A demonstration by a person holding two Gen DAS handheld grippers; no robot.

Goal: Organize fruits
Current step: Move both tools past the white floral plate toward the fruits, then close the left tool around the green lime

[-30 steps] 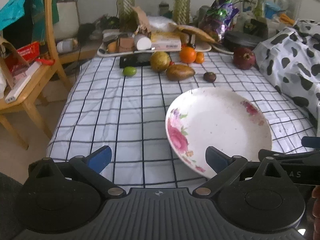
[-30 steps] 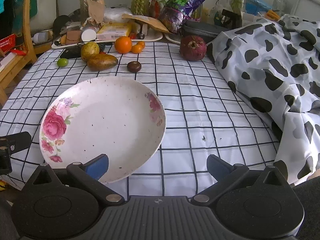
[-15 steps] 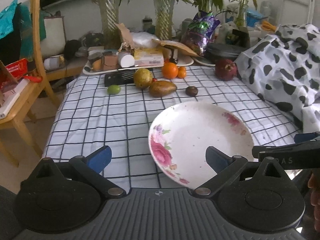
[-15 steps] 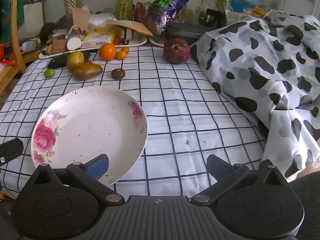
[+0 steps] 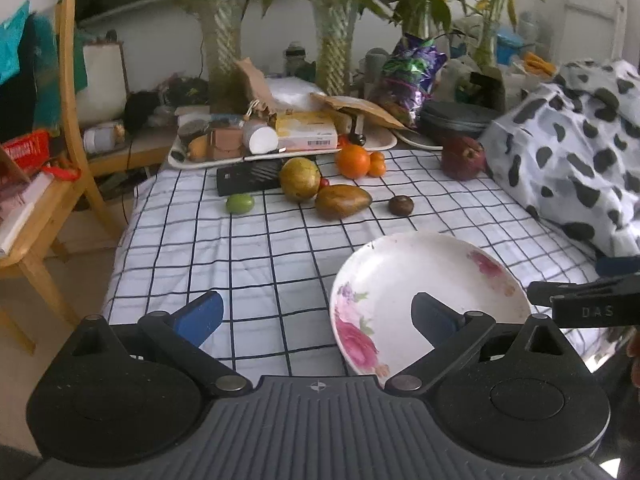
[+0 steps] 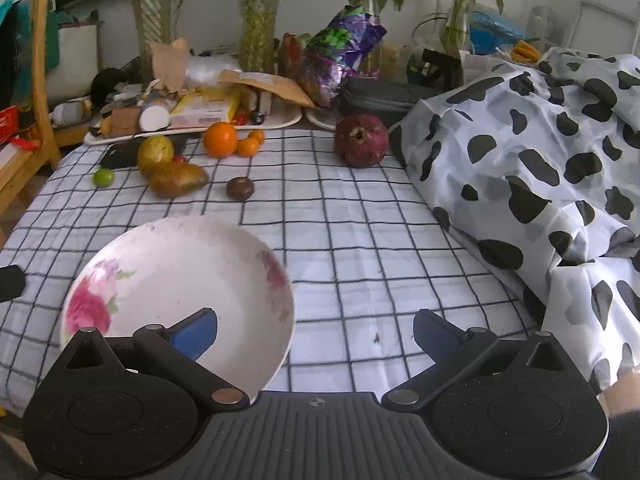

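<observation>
Waiting empty near the plate (image 5: 400, 264), the left gripper (image 5: 316, 314) and right gripper (image 6: 316, 330) stand spread wide; fruits beyond it lie ungathered.

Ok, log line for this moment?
left open, empty | right open, empty | plate empty | fruit far side: orange, mango, pomegranate

a table under a checked cloth (image 5: 248, 256) fills the room's middle. a wooden chair (image 5: 60, 168) stands at its left on a pale floor (image 5: 24, 344). tall plants in glass vases (image 5: 224, 40) line the white back wall (image 5: 280, 20); soft daylight.
</observation>
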